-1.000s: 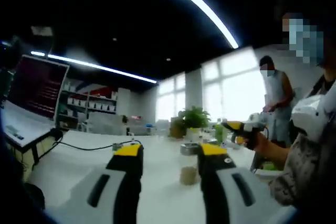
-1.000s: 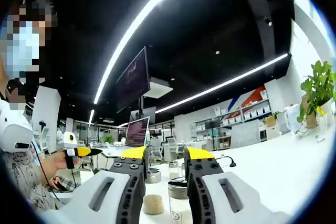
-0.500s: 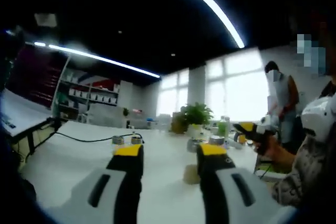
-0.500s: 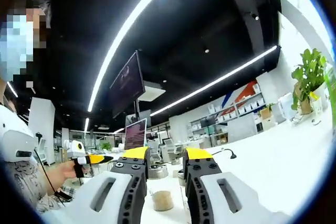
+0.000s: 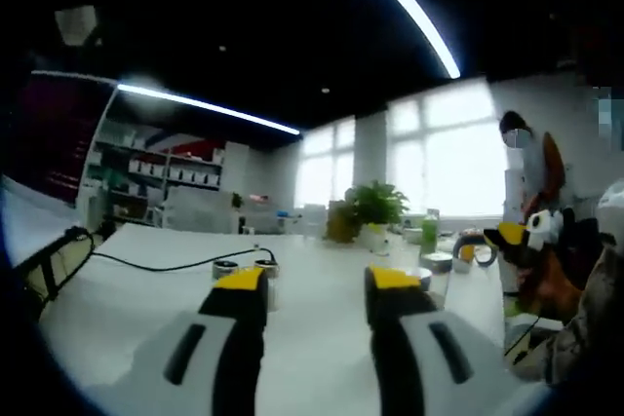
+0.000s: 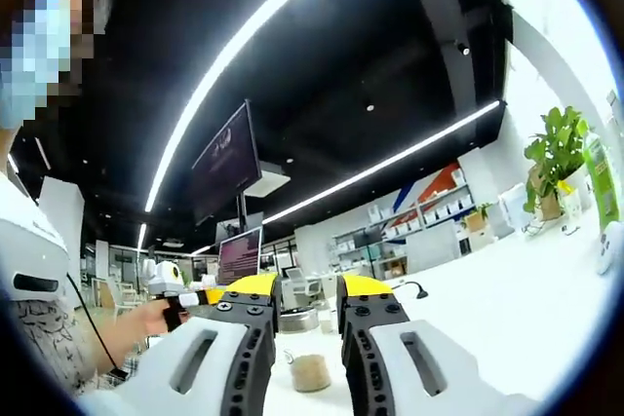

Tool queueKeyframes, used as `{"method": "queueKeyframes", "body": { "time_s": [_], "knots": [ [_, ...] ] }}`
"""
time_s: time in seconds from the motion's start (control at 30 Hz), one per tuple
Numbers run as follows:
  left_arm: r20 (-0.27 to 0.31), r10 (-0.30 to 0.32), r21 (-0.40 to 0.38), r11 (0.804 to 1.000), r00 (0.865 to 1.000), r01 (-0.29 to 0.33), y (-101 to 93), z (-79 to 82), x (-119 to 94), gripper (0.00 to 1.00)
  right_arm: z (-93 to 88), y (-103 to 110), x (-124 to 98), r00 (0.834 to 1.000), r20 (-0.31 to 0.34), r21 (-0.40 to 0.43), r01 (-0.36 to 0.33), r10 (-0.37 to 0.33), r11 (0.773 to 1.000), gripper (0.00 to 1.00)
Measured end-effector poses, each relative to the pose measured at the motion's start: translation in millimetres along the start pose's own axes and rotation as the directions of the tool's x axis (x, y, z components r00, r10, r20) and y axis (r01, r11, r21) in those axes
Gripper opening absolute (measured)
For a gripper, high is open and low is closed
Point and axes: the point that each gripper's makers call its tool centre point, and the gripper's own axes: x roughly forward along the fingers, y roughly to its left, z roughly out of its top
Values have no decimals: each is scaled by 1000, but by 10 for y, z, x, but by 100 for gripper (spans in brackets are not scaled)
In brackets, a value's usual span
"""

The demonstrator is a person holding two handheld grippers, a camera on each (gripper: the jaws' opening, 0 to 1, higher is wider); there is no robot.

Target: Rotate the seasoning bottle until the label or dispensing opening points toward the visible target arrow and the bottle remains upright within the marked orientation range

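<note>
Both cameras have swung since a second ago: in the left gripper view the small jar that stood between the jaws has gone from that gap, and the monitor at the far left has slid away; in the right gripper view the jar now sits lower and a little larger between the jaws.

Left gripper [image 5: 317, 284]: jaws parted, nothing between them but bare white table [image 5: 146, 280]. Ahead lie a black cable [image 5: 161, 265] and two small tins [image 5: 242, 266] just off its left jaw tip; a potted plant [image 5: 373, 207] stands farther off.

Right gripper [image 6: 308, 291]: jaws parted, empty. The seasoning bottle [image 6: 310, 373], a short jar of tan grains, stands upright directly ahead of it, low in the gap between the jaws but apart from both. Its long axis runs vertical, crosswise to the jaws' reach. A lidded container [image 6: 298, 320] sits beyond it.

Judgement: the right gripper is plainly the nearer and is lined up; the left points past the bottle. No label, opening or target arrow can be made out, so which way to turn it cannot be told.
</note>
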Motion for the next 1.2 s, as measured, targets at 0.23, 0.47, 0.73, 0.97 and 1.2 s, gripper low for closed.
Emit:
{"method": "queueKeyframes", "body": {
  "time_s": [0.23, 0.47, 0.73, 0.97, 1.2],
  "knots": [
    [16, 18, 27, 999, 1000, -18, 100, 35, 131, 41, 22, -18, -113, 999, 1, -20, 46, -46, 999, 20],
    [-26, -21, 42, 999, 999, 22, 35, -67, 368, 39, 3, -46, -192, 997, 3, -20, 81, -81, 997, 18],
    [-14, -39, 49, 998, 999, 40, 9, -25, 525, 38, -1, -41, -247, 994, 21, 3, 103, -103, 995, 18],
    [-21, -46, 43, 998, 999, 46, 26, -23, 680, 38, 9, -97, -317, 991, 34, 12, 128, -128, 992, 18],
    [-71, -84, 36, 996, 994, 86, -39, -116, 851, 38, 59, -160, -379, 988, 55, 30, 145, -146, 989, 18]
  ]
}}
